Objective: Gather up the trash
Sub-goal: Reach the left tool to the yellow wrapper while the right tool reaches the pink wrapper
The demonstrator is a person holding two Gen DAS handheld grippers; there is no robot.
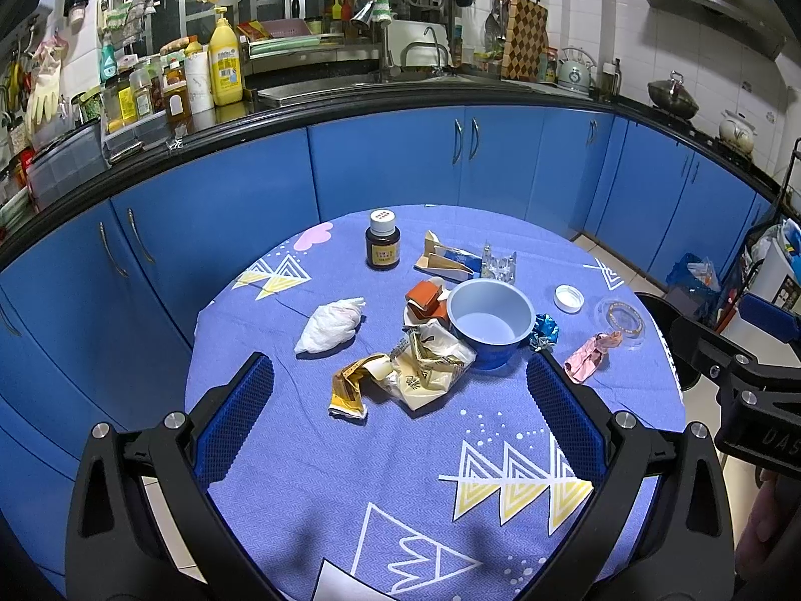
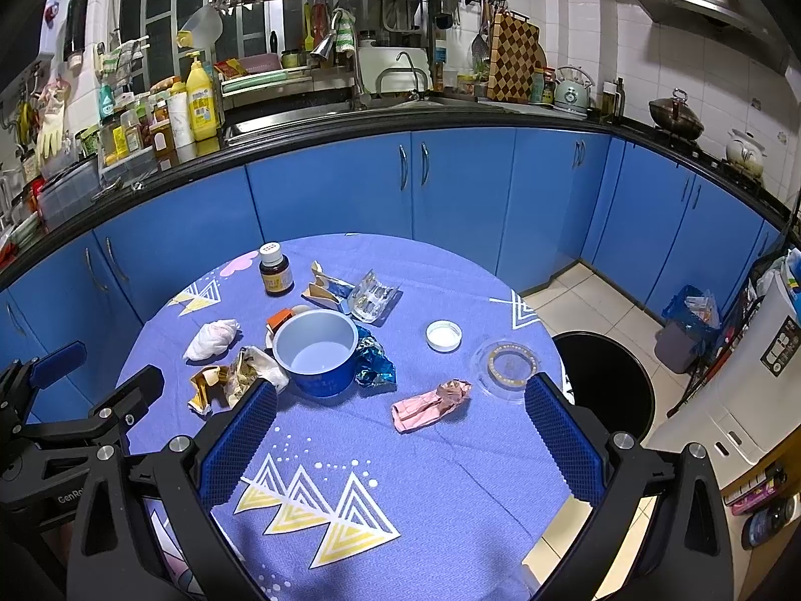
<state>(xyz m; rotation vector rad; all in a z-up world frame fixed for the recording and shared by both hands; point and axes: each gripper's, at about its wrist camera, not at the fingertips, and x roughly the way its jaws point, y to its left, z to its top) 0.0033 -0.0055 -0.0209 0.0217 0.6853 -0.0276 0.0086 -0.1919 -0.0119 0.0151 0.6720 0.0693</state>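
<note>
A round table with a blue patterned cloth (image 1: 350,476) holds scattered trash around a blue pot (image 1: 490,323). In the left wrist view I see a white crumpled tissue (image 1: 333,325), yellow-white wrappers (image 1: 400,375), a pink wrapper (image 1: 590,350) and blue foil (image 1: 544,330). My left gripper (image 1: 400,400) is open and empty, just short of the yellow wrappers. My right gripper (image 2: 400,415) is open and empty, with the pink wrapper (image 2: 430,403) lying between its fingers. The blue pot (image 2: 318,350) and blue foil (image 2: 375,365) lie beyond it.
A brown medicine bottle (image 1: 383,245), a torn box (image 1: 445,258), a clear blister pack (image 2: 373,295), a white lid (image 2: 443,335) and a clear round lid (image 2: 510,365) lie on the table. A black bin (image 2: 606,390) stands to the table's right. Blue cabinets (image 1: 390,160) lie behind.
</note>
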